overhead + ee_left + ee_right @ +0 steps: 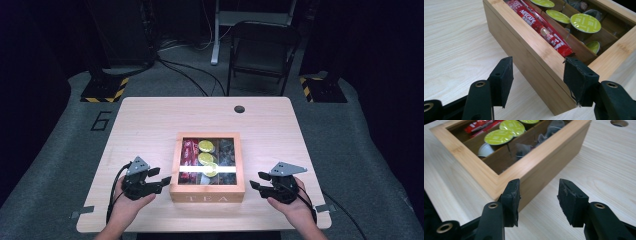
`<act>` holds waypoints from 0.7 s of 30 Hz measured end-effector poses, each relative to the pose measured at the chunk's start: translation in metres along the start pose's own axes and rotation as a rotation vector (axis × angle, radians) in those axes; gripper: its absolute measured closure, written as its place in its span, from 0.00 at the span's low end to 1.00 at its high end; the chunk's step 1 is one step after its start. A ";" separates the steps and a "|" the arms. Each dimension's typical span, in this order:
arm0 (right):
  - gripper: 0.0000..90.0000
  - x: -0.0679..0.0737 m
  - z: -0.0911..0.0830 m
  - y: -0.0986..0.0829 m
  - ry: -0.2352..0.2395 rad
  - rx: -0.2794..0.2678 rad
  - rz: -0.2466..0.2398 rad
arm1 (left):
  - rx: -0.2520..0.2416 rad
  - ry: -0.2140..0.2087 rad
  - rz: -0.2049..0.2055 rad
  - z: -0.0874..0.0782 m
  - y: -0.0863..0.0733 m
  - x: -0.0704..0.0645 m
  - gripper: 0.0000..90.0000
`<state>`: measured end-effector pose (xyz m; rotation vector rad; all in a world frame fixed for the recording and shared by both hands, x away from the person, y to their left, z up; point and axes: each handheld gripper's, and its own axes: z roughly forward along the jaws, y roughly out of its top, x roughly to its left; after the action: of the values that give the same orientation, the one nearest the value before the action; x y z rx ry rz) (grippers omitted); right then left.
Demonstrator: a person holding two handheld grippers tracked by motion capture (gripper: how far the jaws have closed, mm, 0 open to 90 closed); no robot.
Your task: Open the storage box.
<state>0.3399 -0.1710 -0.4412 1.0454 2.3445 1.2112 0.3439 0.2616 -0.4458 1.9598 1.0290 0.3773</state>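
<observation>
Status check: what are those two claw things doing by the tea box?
Left gripper and right gripper open, empty, flanking tea box. Box lid shut. Nothing in between.

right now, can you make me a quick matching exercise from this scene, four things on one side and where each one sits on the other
Things:
1. red Nescafe sticks
2. green-lidded capsules
3. left tongs
4. right tongs

Places:
A. middle compartment of the wooden tea box
B. open, beside the box's right side
C. left compartment of the box
D. open, beside the box's left side

Pairs: 1-C, 2-A, 3-D, 4-B
</observation>
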 end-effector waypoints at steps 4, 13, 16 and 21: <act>0.58 0.007 -0.002 0.002 0.020 -0.010 -0.019 | 0.000 -0.015 0.010 -0.003 0.000 -0.005 0.46; 0.58 0.023 0.003 0.001 0.066 -0.018 -0.033 | -0.013 -0.038 0.026 -0.009 -0.005 -0.016 0.46; 0.58 0.027 0.004 0.000 0.070 -0.016 -0.033 | -0.016 -0.044 0.037 -0.010 -0.008 -0.020 0.46; 0.58 0.031 0.008 -0.004 0.075 -0.009 -0.052 | -0.020 -0.049 0.047 -0.009 -0.011 -0.025 0.46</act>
<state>0.3215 -0.1458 -0.4473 0.9460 2.4041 1.2618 0.3171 0.2502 -0.4467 1.9684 0.9456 0.3630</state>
